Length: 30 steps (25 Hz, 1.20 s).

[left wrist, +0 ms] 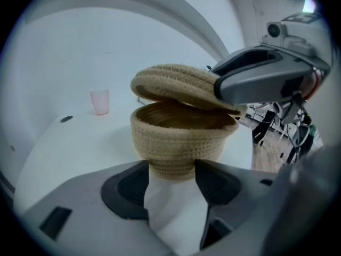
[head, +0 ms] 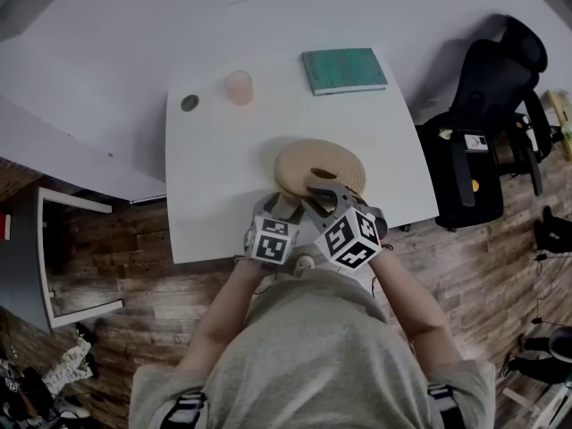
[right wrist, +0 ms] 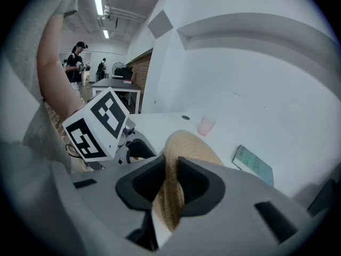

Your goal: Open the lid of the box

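A woven straw box [left wrist: 181,137] stands near the front edge of the white table [head: 210,204]. My left gripper [left wrist: 171,180] is shut on its lower part, one pad pressed on each side. The round woven lid [left wrist: 176,84] is tilted, its right side raised off the box's rim and the inside showing beneath. My right gripper [right wrist: 171,183] is shut on the lid's edge [right wrist: 173,196], which stands between both pads. In the head view the lid [head: 317,166] hides the box, with the left gripper [head: 284,206] and right gripper [head: 323,191] side by side at its near edge.
A pink cup [head: 239,87], a green book [head: 343,70] and a small dark round thing [head: 189,103] lie at the table's far side. A black office chair [head: 487,105] stands right of the table. A white stand [head: 54,257] is on the wooden floor at left.
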Tool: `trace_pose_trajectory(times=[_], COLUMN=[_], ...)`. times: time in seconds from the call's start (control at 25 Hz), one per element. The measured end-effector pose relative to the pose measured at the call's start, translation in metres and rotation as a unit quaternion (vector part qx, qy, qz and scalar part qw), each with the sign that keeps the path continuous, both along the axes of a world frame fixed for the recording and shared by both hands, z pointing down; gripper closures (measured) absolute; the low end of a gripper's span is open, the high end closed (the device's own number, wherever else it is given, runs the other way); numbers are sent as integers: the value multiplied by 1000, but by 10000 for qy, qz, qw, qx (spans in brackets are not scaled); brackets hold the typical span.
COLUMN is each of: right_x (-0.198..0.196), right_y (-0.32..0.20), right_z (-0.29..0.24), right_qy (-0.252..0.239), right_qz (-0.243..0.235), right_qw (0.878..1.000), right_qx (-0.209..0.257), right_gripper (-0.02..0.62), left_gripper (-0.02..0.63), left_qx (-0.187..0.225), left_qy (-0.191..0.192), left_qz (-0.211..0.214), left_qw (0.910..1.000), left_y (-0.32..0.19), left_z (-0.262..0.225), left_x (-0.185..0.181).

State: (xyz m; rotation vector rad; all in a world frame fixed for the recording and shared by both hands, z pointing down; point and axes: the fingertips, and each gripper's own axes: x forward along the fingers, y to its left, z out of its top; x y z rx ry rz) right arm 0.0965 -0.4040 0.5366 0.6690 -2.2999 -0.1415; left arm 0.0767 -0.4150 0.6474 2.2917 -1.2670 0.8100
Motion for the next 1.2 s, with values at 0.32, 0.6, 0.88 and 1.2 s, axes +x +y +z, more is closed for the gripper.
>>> trace_pose_trajectory(times=[0.32, 0.6, 0.88, 1.2], right_x=[8, 20, 38, 68], right_y=[-13, -23, -34, -40], right_z=[-22, -38, -57, -70], right_qy=[-480, -1070, -1666, -2272], right_qz=[314, 682, 1162, 1839], right_qw=[9983, 9918, 9790, 9561], right_qx=[-50, -123, -182, -213], right_gripper=[520, 522, 523, 523], left_gripper=[342, 342, 342, 342], left_qx=[44, 79, -27, -63], left_qy=[13, 32, -10, -3], left_qz=[15, 26, 57, 77], left_qw=[10000, 10000, 10000, 10000], left_y=[-2, -4, -1, -1], left_z=[-2, -1, 0, 1], left_x=[1, 2, 0, -1])
